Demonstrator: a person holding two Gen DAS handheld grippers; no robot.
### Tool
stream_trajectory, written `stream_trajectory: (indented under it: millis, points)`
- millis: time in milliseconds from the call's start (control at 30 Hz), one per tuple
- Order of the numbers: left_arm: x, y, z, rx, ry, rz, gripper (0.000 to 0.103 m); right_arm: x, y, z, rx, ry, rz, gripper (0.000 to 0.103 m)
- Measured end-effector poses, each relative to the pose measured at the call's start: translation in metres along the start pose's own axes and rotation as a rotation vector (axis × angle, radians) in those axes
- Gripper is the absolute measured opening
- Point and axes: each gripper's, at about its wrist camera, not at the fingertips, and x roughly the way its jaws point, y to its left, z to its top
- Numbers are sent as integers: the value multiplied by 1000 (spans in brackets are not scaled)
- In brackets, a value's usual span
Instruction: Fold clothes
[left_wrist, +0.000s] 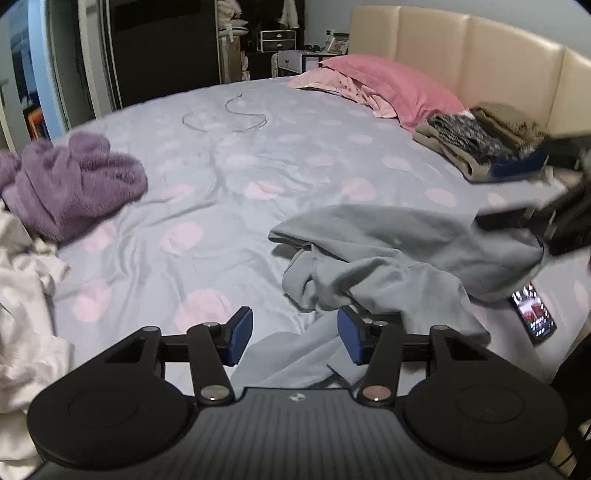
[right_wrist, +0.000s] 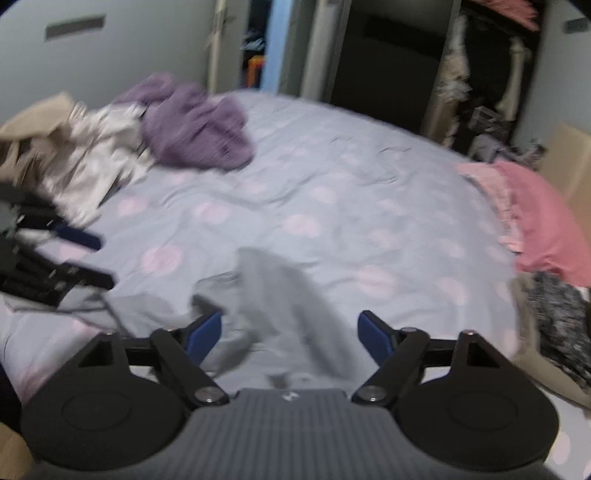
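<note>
Pink-dotted grey bed sheet (left_wrist: 229, 173) carries a crumpled pale grey garment (left_wrist: 399, 258); left gripper (left_wrist: 295, 338) and right gripper (right_wrist: 291, 334) hover over it, fingers spread, pinching nothing.

Two wrist cameras look steeply down over a bed (left_wrist: 221, 155), each from just behind its own jaws. The left view faces the headboard (left_wrist: 461, 48) and pink pillow (left_wrist: 399, 88) at far right; the right view faces a wardrobe (right_wrist: 388, 55). Both share the grey garment (left_wrist: 388, 258) near the lens, the purple fleece (right_wrist: 195, 125) and the folded pile (left_wrist: 476, 144).
</note>
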Motion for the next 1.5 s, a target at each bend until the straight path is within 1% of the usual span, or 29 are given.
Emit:
stream_trajectory:
  millis: [33, 67, 133, 233, 300, 433, 467, 500, 533, 567, 633, 667, 700, 733, 800, 833, 867, 900, 933, 1000, 1033, 1100, 1233, 1333, 1400, 1500]
  points:
    - [6, 5, -4, -7, 1, -18, 49, 14, 11, 2, -13, 32, 19, 64]
    - [13, 7, -7, -8, 3, -25, 49, 24, 20, 3, -21, 53, 32, 62]
    - [31, 11, -13, -18, 24, -31, 49, 44, 34, 3, -46, 88, 62, 62]
    - [55, 18, -21, -52, 62, -51, 49, 74, 49, 0, -74, 137, 73, 62]
    - [69, 21, -27, -68, 84, -44, 49, 91, 55, -3, -84, 165, 70, 62]
    - [91, 13, -33, -43, 142, -52, 49, 111, 57, -21, -77, 215, 85, 62]
    - [96, 11, -33, -39, 151, -54, 49, 113, 57, -27, -78, 226, 87, 58]
    - [100, 10, -34, -42, 162, -51, 49, 115, 56, -30, -78, 234, 87, 52]
    - [105, 10, -33, -55, 174, -47, 48, 118, 55, -33, -80, 245, 86, 33]
    - [108, 10, -32, -73, 187, -47, 45, 117, 52, -34, -77, 246, 79, 21]
    - [110, 10, -30, -89, 200, -50, 39, 112, 41, -33, -47, 223, 62, 17]
    - [111, 9, -28, -85, 202, -53, 33, 107, 33, -31, -30, 212, 54, 11]
    - [111, 7, -27, -79, 205, -51, 31, 101, 25, -27, -18, 201, 39, 9]
    - [111, 5, -26, -70, 208, -43, 29, 95, 16, -24, -6, 189, 25, 7]
    - [110, 3, -23, -67, 203, -23, 16, 77, -6, -14, 14, 153, -42, 6]
    - [108, 3, -22, -67, 199, -12, 13, 66, -22, -9, 40, 134, -75, 6]
    - [107, 2, -21, -68, 195, -1, 6, 56, -37, -3, 67, 116, -108, 6]
    - [105, 3, -19, -74, 187, 9, 5, 45, -53, 2, 93, 97, -141, 6]
    - [101, 5, -16, -86, 173, 17, 4, 33, -68, 6, 114, 82, -177, 6]
    - [92, 8, -10, -105, 137, 46, 3, 10, -93, 10, 116, 68, -261, 6]
    - [86, 10, -5, -111, 112, 63, 3, -2, -104, 12, 110, 63, -303, 6]
    - [70, 14, 5, -118, 48, 101, 3, -21, -120, 14, 103, 52, -356, 6]
    - [17, 32, 36, -176, -126, 165, 3, -54, -141, 22, 87, 13, -448, 5]
    - [-29, 42, 59, -196, -252, 210, 3, -85, -150, 32, 96, -62, -516, 3]
    - [-61, 46, 74, -194, -338, 251, 2, -107, -157, 37, 110, -116, -553, 3]
    - [-110, 51, 91, -196, -461, 291, 2, -142, -163, 44, 123, -197, -623, 3]
